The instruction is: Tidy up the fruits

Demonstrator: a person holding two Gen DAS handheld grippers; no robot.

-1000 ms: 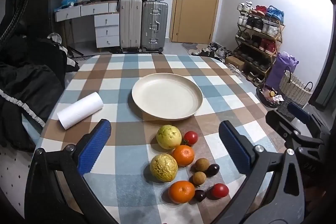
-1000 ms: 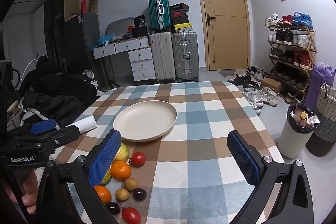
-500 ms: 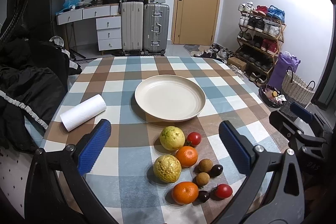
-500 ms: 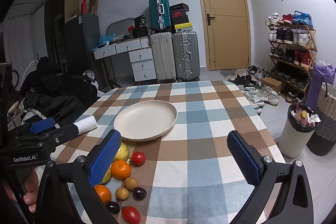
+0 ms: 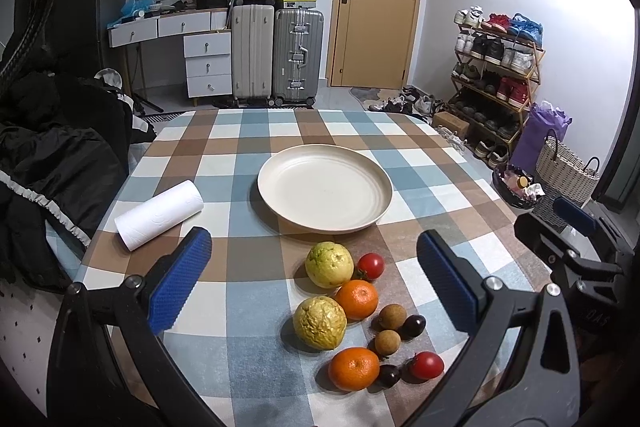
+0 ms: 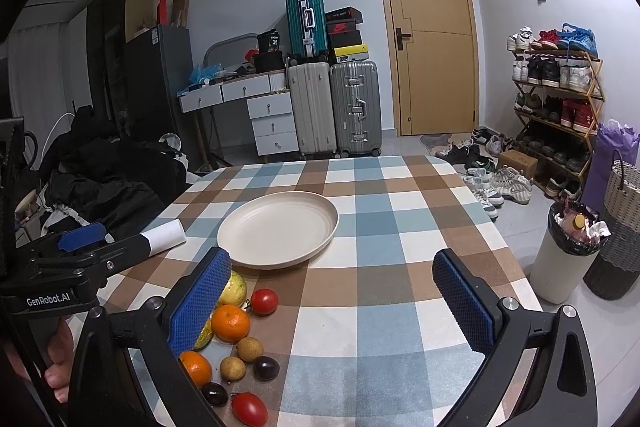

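Note:
A cream plate [image 5: 324,187] stands empty on the checked table; it also shows in the right wrist view [image 6: 278,229]. In front of it lies a cluster of fruit: two yellow-green guavas [image 5: 329,264] [image 5: 319,322], two oranges [image 5: 357,299] [image 5: 354,368], two red tomatoes [image 5: 370,265] [image 5: 426,365], brown longans [image 5: 391,315] and dark plums [image 5: 414,325]. My left gripper [image 5: 316,283] is open, hovering above the cluster. My right gripper [image 6: 332,303] is open and empty, to the right of the fruit [image 6: 230,323].
A white paper roll [image 5: 159,215] lies left of the plate. Dark clothes [image 5: 48,155] pile up at the table's left edge. A white bin [image 6: 568,255] and baskets stand on the floor at the right. Suitcases and a shoe rack are behind.
The left gripper has drifted slightly back and left, so the fruit and plate sit a bit more to the right in its view. The right gripper has hardly moved.

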